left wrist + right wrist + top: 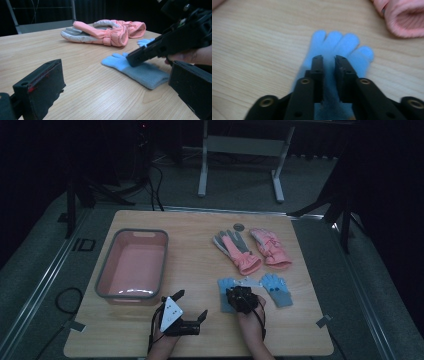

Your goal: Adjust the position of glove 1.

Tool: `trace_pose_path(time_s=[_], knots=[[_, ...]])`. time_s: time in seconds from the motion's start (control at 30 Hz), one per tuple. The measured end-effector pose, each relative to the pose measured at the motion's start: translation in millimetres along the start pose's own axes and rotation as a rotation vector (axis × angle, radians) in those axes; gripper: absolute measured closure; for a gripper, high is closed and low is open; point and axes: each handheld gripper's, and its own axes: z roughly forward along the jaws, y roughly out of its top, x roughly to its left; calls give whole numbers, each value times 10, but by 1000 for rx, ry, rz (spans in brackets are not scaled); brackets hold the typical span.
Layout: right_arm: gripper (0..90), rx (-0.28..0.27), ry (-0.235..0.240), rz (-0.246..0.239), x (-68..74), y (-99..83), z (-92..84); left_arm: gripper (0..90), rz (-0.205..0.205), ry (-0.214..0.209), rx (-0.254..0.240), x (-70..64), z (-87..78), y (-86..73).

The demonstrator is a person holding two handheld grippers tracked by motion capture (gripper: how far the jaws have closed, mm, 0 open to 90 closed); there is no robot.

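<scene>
A pair of light blue knit gloves lies near the table's front. My right gripper (239, 297) points down onto the left blue glove (223, 286), its jaws a narrow gap apart. In the right gripper view the tips (329, 60) rest on the glove's palm (342, 42), with blue fabric showing in the gap and not pinched. The other blue glove (276, 289) lies just to the right. My left gripper (191, 306) lies low over the wood to the left, wide open (115, 75) and holding nothing. It faces the blue glove (147, 73) and the right gripper (140, 53).
A pink basin with a grey rim (124, 294) stands at the left. Two pink and grey winter gloves (237, 251) (271, 249) lie behind the blue pair, seen also as pink gloves (105, 33) and a pink cuff (404, 20). A small round disc (238, 226) sits near the far edge.
</scene>
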Motion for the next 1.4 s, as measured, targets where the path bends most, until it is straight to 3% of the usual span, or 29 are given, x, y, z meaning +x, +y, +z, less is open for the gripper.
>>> trace_pose_path(time_s=[0.27, 0.43, 0.5, 0.57, 0.8, 0.97, 1.2, 1.4], knots=[[658, -66, 54, -124, -183, 209, -239, 3, 3, 1, 1, -3, 0, 0], [638, -115, 138, -218, -424, 302, -424, 3, 1, 2, -1, -2, 1, 0], [638, -119, 104, -257, -543, 299, -481, 3, 1, 2, -1, -2, 1, 0], [638, -131, 128, -272, -687, 283, -537, 3, 2, 3, -2, -4, 0, -1], [629, -98, 118, -300, -1251, 190, -686, 3, 5, 3, -2, -5, -2, -1], [622, -78, 147, -290, -1581, 103, -748, 3, 5, 5, -2, -7, -1, -1], [622, -19, 135, -299, -1742, -32, -623, 3, 5, 5, -1, -9, 0, -1], [620, 10, 156, -230, -1843, -104, -459, 3, 7, 5, 0, -10, 1, 0]])
